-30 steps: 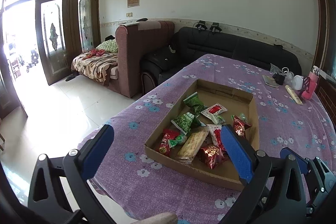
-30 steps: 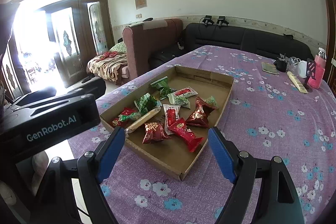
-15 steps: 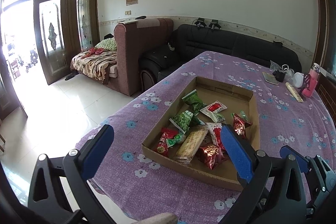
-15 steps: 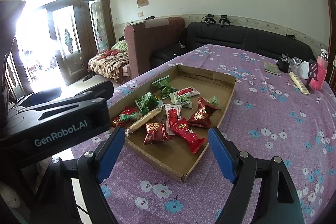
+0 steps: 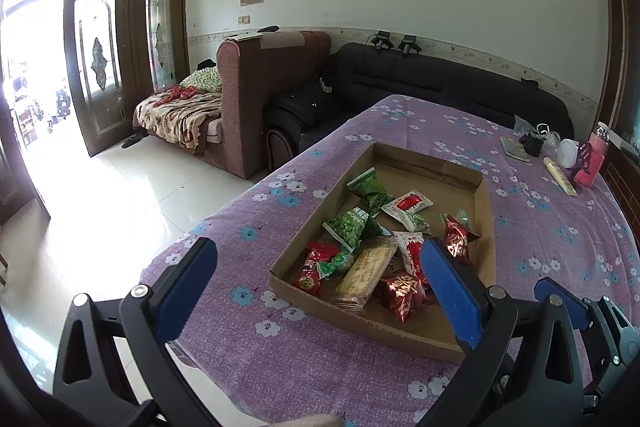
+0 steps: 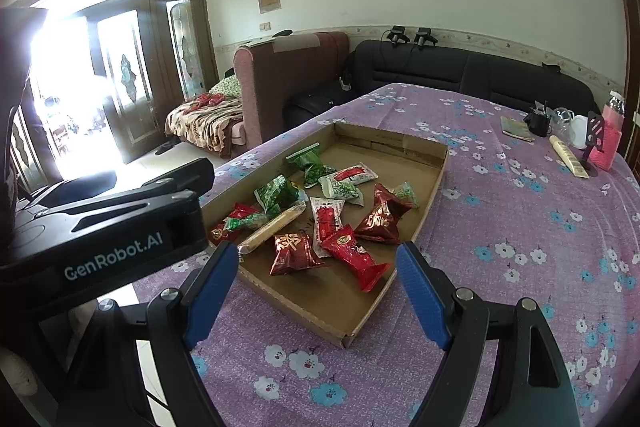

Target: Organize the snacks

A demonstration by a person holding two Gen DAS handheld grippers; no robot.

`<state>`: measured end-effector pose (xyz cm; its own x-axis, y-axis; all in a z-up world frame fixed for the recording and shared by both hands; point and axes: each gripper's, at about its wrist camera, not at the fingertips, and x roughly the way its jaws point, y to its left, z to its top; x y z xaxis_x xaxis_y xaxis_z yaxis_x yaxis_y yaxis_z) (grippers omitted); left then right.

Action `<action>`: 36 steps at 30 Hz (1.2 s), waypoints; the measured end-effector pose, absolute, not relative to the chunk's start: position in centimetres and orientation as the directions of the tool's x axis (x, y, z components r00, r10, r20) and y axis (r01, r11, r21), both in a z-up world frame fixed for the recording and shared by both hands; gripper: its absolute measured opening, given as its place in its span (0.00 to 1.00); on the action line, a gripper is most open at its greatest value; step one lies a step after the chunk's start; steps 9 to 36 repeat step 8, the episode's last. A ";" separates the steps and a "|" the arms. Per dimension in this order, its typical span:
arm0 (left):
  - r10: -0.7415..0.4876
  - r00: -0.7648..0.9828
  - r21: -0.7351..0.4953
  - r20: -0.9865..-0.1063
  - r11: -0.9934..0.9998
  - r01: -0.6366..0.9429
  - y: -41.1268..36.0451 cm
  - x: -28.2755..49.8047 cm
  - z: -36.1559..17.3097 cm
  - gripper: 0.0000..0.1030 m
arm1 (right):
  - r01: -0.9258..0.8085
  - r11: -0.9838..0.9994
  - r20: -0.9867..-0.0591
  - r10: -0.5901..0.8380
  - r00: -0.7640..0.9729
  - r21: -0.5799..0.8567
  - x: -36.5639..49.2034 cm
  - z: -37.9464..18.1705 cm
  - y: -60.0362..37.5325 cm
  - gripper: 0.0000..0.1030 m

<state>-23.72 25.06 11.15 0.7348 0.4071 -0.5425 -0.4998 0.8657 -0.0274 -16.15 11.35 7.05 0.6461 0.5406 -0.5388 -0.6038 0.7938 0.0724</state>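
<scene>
A shallow cardboard tray (image 5: 486, 227) (image 6: 434, 183) lies on the purple flowered tablecloth. It holds several snack packets: green pea bags (image 5: 350, 227) (image 6: 276, 193), red wrapped candies (image 5: 400, 293) (image 6: 354, 259), a white and red packet (image 5: 408, 205) (image 6: 354, 175) and a long beige bar (image 5: 366, 273) (image 6: 272, 227). My left gripper (image 5: 316, 263) is open and empty above the tray's near left corner. My right gripper (image 6: 316, 267) is open and empty above the tray's near edge. The left gripper's body (image 6: 104, 227) shows at the left of the right wrist view.
At the table's far right stand a pink bottle (image 5: 596, 159) (image 6: 612, 143), a white cup (image 5: 568, 153), a dark small object (image 6: 538, 123), a booklet (image 6: 516, 129) and a beige tube (image 6: 568, 155). A black sofa (image 5: 440, 87) and a brown armchair (image 5: 260, 95) stand behind the table.
Both grippers have drawn back and risen slightly, so the tray sits a little farther off in both views. Both stay open. The snacks have not moved.
</scene>
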 end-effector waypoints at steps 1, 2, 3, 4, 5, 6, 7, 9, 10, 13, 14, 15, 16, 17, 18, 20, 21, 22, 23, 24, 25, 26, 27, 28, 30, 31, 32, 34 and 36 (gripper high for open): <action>0.412 0.734 -0.028 -0.539 0.863 -0.504 25.1 -23.8 11.2 0.98 | -0.604 0.793 -0.539 0.542 0.645 0.073 -16.2 7.0 11.4 0.79; 0.413 0.735 -0.031 -0.537 0.862 -0.507 25.2 -23.9 11.3 0.98 | -0.605 0.793 -0.539 0.542 0.645 0.073 -16.2 7.0 11.4 0.79; 0.414 0.737 -0.038 -0.534 0.860 -0.510 25.3 -24.1 11.4 0.98 | -0.605 0.793 -0.540 0.541 0.645 0.072 -16.2 7.0 11.4 0.79; 0.415 0.739 -0.047 -0.531 0.856 -0.515 25.4 -24.3 11.5 0.98 | -0.607 0.792 -0.540 0.542 0.644 0.071 -16.2 7.1 11.4 0.79; 0.414 0.738 -0.053 -0.532 0.854 -0.518 25.4 -24.4 11.6 0.98 | -0.608 0.791 -0.540 0.543 0.643 0.071 -16.3 7.1 11.4 0.79; 0.411 0.737 -0.055 -0.537 0.855 -0.516 25.5 -24.3 11.7 0.98 | -0.607 0.791 -0.540 0.543 0.643 0.073 -16.3 7.1 11.4 0.79; 0.405 0.735 -0.052 -0.544 0.858 -0.511 25.4 -24.3 11.7 0.98 | -0.605 0.793 -0.540 0.543 0.643 0.076 -16.3 7.1 11.3 0.79; 0.403 0.734 -0.049 -0.546 0.860 -0.508 25.2 -24.3 11.8 0.98 | -0.602 0.794 -0.540 0.544 0.643 0.083 -16.3 7.2 11.2 0.79; 0.403 0.734 -0.049 -0.546 0.860 -0.508 25.2 -24.3 11.8 0.98 | -0.602 0.794 -0.540 0.544 0.643 0.083 -16.3 7.2 11.2 0.79; 0.403 0.734 -0.049 -0.546 0.860 -0.508 25.2 -24.3 11.8 0.98 | -0.602 0.794 -0.540 0.544 0.643 0.083 -16.3 7.2 11.2 0.79; 0.403 0.734 -0.049 -0.546 0.860 -0.508 25.2 -24.3 11.8 0.98 | -0.602 0.794 -0.540 0.544 0.643 0.083 -16.3 7.2 11.2 0.79; 0.403 0.734 -0.049 -0.546 0.860 -0.508 25.2 -24.3 11.8 0.98 | -0.602 0.794 -0.540 0.544 0.643 0.083 -16.3 7.2 11.2 0.79; 0.403 0.734 -0.049 -0.546 0.860 -0.508 25.2 -24.3 11.8 0.98 | -0.602 0.794 -0.540 0.544 0.643 0.083 -16.3 7.2 11.2 0.79; 0.403 0.734 -0.049 -0.546 0.860 -0.508 25.2 -24.3 11.8 0.98 | -0.602 0.794 -0.540 0.544 0.643 0.083 -16.3 7.2 11.2 0.79; 0.403 0.734 -0.049 -0.546 0.860 -0.508 25.2 -24.3 11.8 0.98 | -0.602 0.794 -0.540 0.544 0.643 0.083 -16.3 7.2 11.2 0.79; 0.403 0.734 -0.049 -0.546 0.860 -0.508 25.2 -24.3 11.8 0.98 | -0.602 0.794 -0.540 0.544 0.643 0.083 -16.3 7.2 11.2 0.79; 0.403 0.734 -0.049 -0.546 0.860 -0.508 25.2 -24.3 11.8 0.98 | -0.602 0.794 -0.540 0.544 0.643 0.083 -16.3 7.2 11.2 0.79; 0.403 0.734 -0.049 -0.546 0.860 -0.508 25.2 -24.3 11.8 0.98 | -0.602 0.794 -0.540 0.544 0.643 0.083 -16.3 7.2 11.2 0.79; 0.403 0.734 -0.049 -0.546 0.860 -0.508 25.2 -24.3 11.8 0.98 | -0.602 0.794 -0.540 0.544 0.643 0.083 -16.3 7.2 11.2 0.79; 0.403 0.734 -0.049 -0.546 0.860 -0.508 25.2 -24.3 11.8 0.98 | -0.602 0.794 -0.540 0.544 0.643 0.083 -16.3 7.2 11.2 0.79; 0.403 0.734 -0.049 -0.546 0.860 -0.508 25.2 -24.3 11.8 0.98 | -0.602 0.794 -0.540 0.544 0.643 0.083 -16.3 7.2 11.2 0.79; 0.403 0.734 -0.049 -0.546 0.860 -0.508 25.2 -24.3 11.8 0.98 | -0.602 0.794 -0.540 0.544 0.643 0.083 -16.3 7.2 11.2 0.79; 0.403 0.734 -0.049 -0.546 0.860 -0.508 25.2 -24.3 11.8 0.98 | -0.602 0.794 -0.540 0.544 0.643 0.083 -16.3 7.2 11.2 0.79; 0.403 0.734 -0.049 -0.546 0.860 -0.508 25.2 -24.3 11.8 0.98 | -0.602 0.794 -0.540 0.544 0.643 0.083 -16.3 7.2 11.2 0.79; 0.403 0.734 -0.049 -0.546 0.860 -0.508 25.2 -24.3 11.8 0.98 | -0.602 0.794 -0.540 0.544 0.643 0.083 -16.3 7.2 11.2 0.79; 0.403 0.734 -0.049 -0.546 0.860 -0.508 25.2 -24.3 11.8 0.98 | -0.602 0.794 -0.540 0.544 0.643 0.083 -16.3 7.2 11.2 0.79; 0.403 0.734 -0.049 -0.546 0.860 -0.508 25.2 -24.3 11.8 0.98 | -0.602 0.794 -0.540 0.544 0.643 0.083 -16.3 7.2 11.2 0.79; 0.403 0.734 -0.049 -0.546 0.860 -0.508 25.2 -24.3 11.8 0.98 | -0.602 0.794 -0.540 0.544 0.643 0.083 -16.3 7.2 11.2 0.79; 0.403 0.734 -0.049 -0.546 0.860 -0.508 25.2 -24.3 11.8 0.98 | -0.602 0.794 -0.540 0.544 0.643 0.083 -16.3 7.2 11.2 0.79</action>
